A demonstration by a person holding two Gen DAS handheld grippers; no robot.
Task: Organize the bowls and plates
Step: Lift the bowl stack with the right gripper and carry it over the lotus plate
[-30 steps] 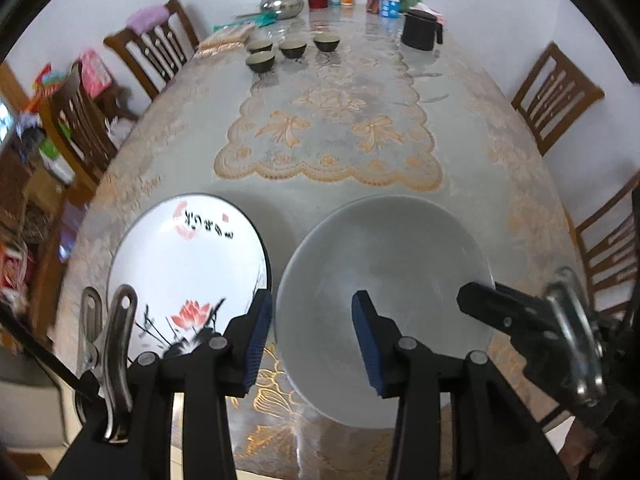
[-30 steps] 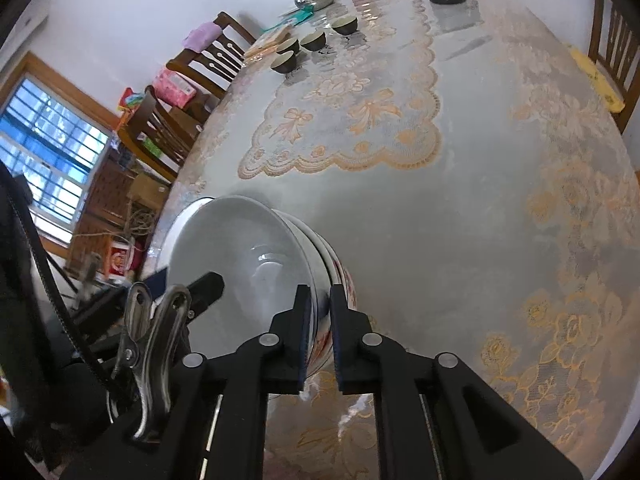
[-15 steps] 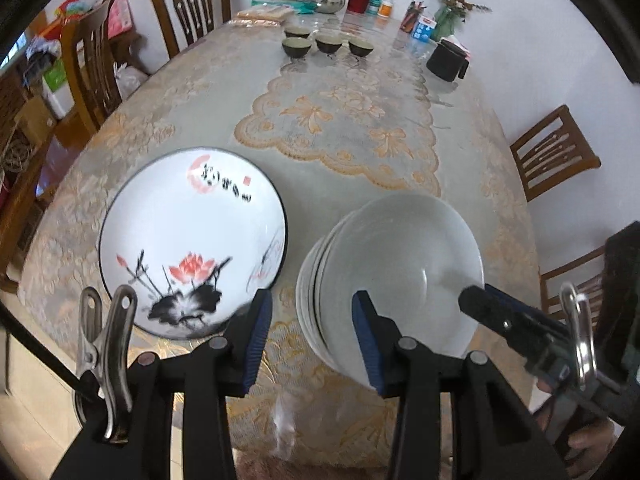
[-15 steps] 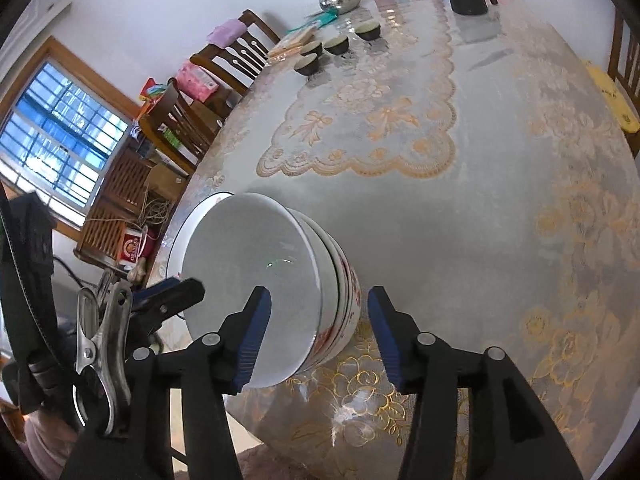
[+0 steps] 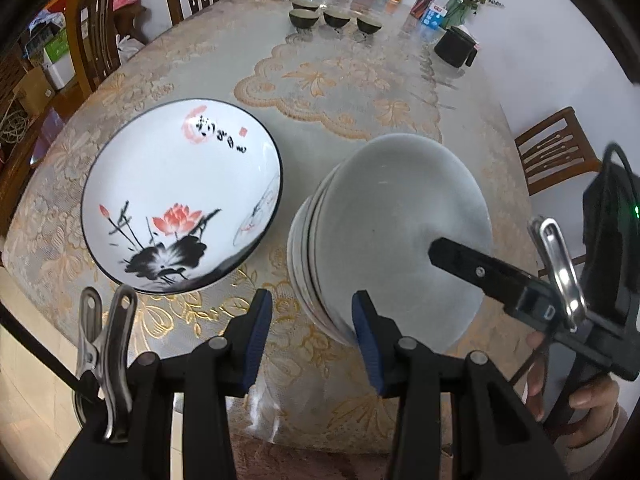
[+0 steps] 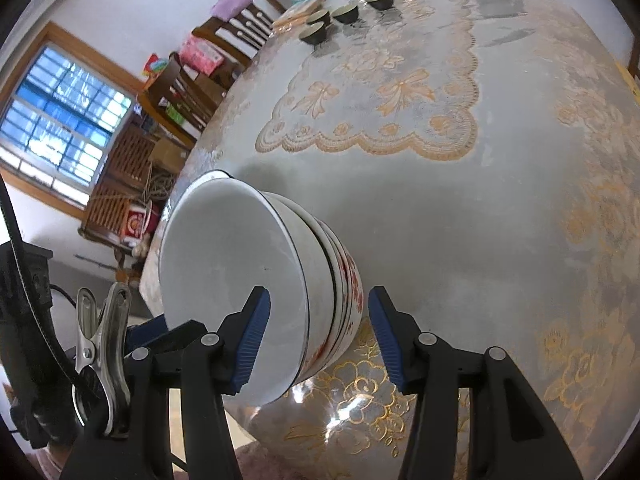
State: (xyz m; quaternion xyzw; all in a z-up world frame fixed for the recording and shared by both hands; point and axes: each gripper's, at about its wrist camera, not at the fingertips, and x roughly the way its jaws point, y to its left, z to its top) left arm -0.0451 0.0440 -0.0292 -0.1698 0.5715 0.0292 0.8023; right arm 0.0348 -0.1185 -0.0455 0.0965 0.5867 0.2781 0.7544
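We see the bowl stack point(image 5: 392, 240) and the lotus plate point(image 5: 180, 204) filling the near edge of the surface point(image 6: 500, 208), a narrow strip of cloth between them. Beyond both, the middle lies open as far as the four dark cups point(image 5: 334, 18) and the black jug point(image 5: 454, 48). Chairs point(image 5: 556, 148) crowd the sides.
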